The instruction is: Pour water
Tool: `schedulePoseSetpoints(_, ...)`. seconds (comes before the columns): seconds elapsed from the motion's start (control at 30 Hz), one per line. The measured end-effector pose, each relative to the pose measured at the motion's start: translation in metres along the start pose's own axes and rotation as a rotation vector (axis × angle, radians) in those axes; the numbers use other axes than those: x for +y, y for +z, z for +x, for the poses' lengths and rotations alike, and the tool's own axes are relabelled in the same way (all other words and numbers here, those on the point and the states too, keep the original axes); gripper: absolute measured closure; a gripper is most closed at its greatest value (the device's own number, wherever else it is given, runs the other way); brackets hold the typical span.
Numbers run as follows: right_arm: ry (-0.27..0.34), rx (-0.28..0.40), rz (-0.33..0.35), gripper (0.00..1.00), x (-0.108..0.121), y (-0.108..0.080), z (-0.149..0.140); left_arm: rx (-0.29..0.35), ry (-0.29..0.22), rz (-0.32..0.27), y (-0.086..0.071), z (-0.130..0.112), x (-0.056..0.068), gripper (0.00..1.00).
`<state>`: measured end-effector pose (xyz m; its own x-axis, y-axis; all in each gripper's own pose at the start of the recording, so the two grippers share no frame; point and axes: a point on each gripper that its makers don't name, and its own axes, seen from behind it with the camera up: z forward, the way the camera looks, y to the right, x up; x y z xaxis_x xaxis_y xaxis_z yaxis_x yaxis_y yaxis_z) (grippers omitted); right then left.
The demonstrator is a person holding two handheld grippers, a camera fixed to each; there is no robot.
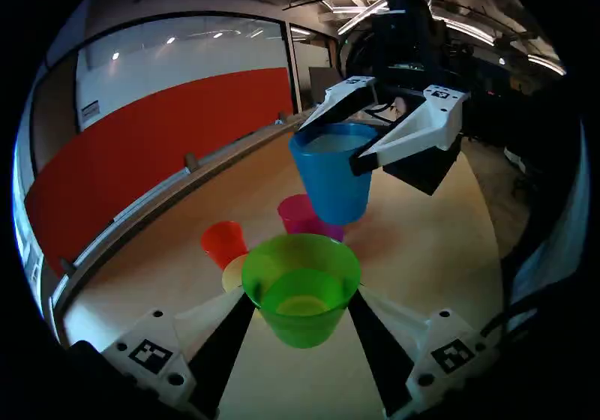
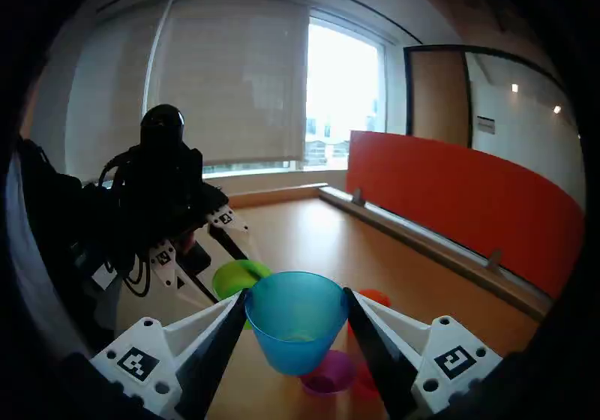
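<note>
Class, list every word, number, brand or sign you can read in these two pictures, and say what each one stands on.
Readable text: none.
The wall sign beside the orange panel: too small to read.
The square markers on the left gripper and right gripper: black-and-white patterns, no letters.
The green cup and blue cup: no print visible.

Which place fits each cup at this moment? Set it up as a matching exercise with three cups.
Things:
1. green cup
2. blue cup
3. orange cup

Places:
A. standing free on the table
B. held in the left claw
C. held in the right claw, raised above the table

Pairs: 1-B, 2-C, 3-A
</note>
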<state>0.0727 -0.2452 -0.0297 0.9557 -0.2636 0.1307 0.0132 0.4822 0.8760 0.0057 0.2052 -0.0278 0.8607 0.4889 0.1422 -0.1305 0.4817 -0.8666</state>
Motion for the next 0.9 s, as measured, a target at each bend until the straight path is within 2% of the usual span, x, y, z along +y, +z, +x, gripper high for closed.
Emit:
schedulePoseSetpoints(0.27, 0.007, -0.022, 0.017, 0.07, -0.007, 0.002, -0.021, -0.051, -0.003, -0.023, 0.006, -0.015, 0.006, 0.17)
schedulePoseSetpoints(0.9, -0.01, -0.093, 0.063, 0.07, -0.022, 0.009, -0.059, -0.157, 0.032, -0.071, 0.02, -0.044, 0.02, 0.16)
